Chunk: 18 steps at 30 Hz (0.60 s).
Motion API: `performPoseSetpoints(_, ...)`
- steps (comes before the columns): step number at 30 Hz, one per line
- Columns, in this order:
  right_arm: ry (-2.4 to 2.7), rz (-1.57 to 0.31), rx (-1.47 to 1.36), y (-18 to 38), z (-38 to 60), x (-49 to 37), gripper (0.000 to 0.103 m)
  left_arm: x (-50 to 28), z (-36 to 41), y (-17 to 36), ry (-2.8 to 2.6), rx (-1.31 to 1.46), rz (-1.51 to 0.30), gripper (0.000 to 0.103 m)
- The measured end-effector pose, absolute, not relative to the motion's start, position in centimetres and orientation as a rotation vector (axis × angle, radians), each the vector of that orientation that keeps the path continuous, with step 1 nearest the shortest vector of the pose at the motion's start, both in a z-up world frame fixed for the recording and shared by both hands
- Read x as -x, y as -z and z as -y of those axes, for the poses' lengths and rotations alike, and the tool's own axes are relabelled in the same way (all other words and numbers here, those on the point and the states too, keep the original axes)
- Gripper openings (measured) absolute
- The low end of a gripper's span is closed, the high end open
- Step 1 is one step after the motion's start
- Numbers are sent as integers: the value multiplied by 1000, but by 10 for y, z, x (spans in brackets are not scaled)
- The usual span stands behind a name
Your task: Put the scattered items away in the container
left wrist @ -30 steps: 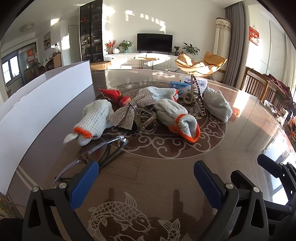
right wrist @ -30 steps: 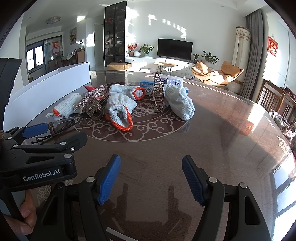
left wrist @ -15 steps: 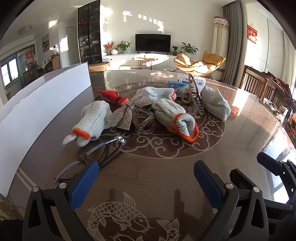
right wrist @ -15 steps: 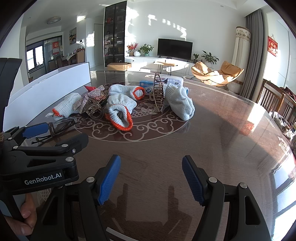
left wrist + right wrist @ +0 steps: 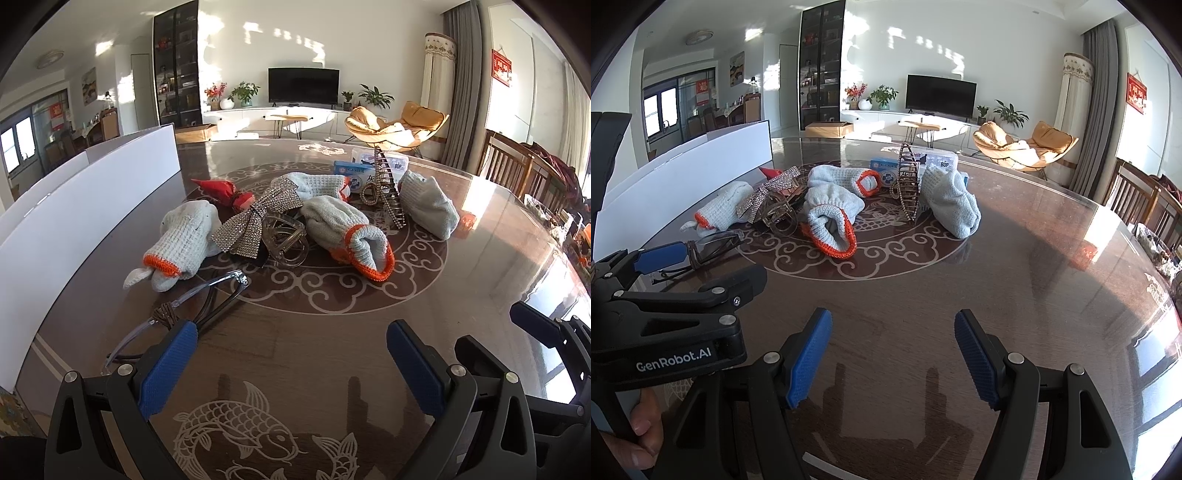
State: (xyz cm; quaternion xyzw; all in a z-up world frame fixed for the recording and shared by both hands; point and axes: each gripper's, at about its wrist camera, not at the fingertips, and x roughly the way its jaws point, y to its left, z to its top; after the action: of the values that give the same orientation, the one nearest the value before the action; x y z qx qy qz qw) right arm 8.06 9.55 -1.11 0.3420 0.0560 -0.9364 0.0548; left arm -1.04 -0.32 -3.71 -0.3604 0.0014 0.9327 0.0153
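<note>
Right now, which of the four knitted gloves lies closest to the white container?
The glove at the far left of the pile, its orange cuff facing the glasses. It lies beside the white container; the other three lie farther right.

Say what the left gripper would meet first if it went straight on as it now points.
Probably bare table: the open left gripper points down at it. The eyeglasses lie just left of that line; depth is unclear.

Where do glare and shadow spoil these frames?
Left wrist view: sun glare whitens the table at right; the gloves stay sharp. Right wrist view: bright reflection along the right rim; finger shadows fall on the tabletop below the right gripper; fisheye bends the edges.
</note>
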Motion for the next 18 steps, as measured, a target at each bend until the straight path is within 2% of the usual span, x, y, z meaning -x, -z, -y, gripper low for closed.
performPoseSetpoints(18,2818,-140,-1035,11,-97,-80,71,12,4,37,-2911,1119,11,103)
